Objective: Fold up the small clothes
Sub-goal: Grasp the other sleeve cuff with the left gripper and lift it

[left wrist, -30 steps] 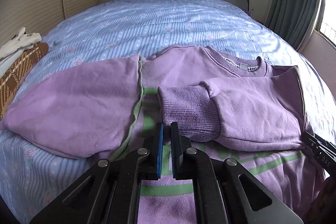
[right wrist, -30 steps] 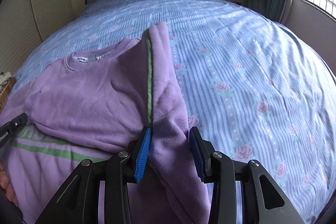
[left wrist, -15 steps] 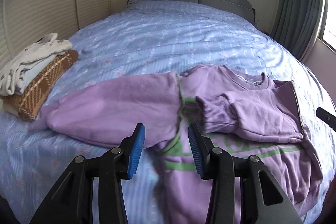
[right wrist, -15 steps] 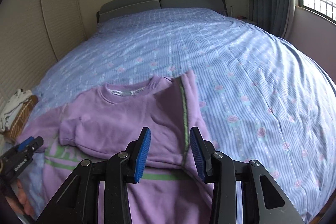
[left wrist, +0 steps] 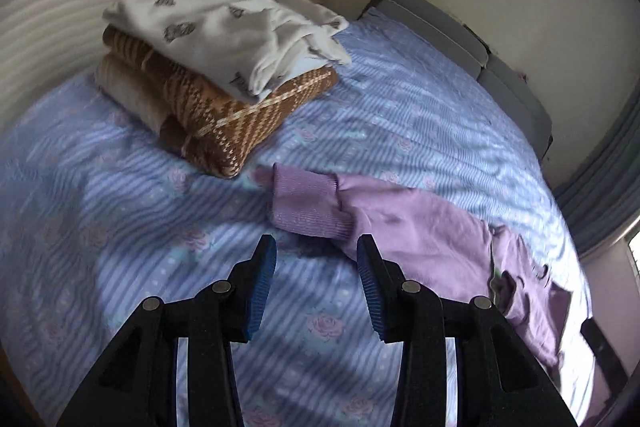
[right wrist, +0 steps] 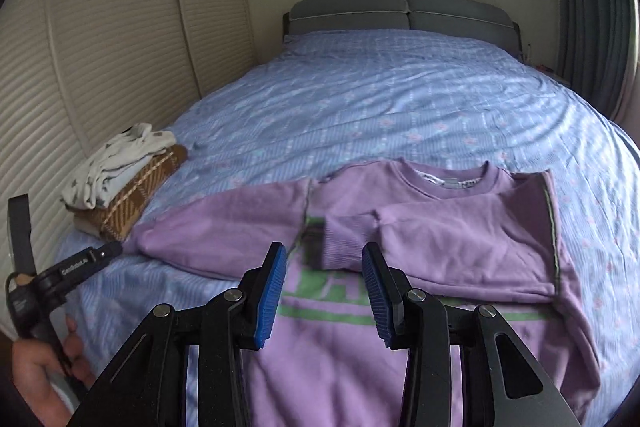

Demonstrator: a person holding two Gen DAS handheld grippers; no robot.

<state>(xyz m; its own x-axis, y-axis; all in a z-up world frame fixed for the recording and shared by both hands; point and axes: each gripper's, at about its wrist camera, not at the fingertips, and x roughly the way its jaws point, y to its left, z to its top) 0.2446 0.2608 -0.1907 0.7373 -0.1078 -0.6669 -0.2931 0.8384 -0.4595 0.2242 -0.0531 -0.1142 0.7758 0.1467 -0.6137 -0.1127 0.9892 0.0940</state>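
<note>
A purple sweatshirt [right wrist: 440, 227] with green lettering lies flat on the bed. Its right sleeve is folded across the chest; its left sleeve [right wrist: 216, 231] stretches out to the left. In the left wrist view the left sleeve's ribbed cuff [left wrist: 308, 203] lies just beyond my left gripper [left wrist: 316, 259], which is open and empty above the sheet. My right gripper [right wrist: 324, 267] is open and empty, hovering over the sweatshirt's front near the folded cuff. The left gripper also shows in the right wrist view [right wrist: 96, 257], near the sleeve end.
A stack of folded clothes [left wrist: 216, 67], white on brown checked, sits on the bed's left side, close to the cuff; it also shows in the right wrist view [right wrist: 124, 183]. The blue floral sheet [right wrist: 400, 99] runs to a grey headboard [right wrist: 404, 15]. A panelled wall stands left, curtains right.
Both grippers opened and let go of the sweatshirt. The left gripper swung left to the outstretched sleeve's cuff. The right gripper pulled back and up over the sweatshirt's front.
</note>
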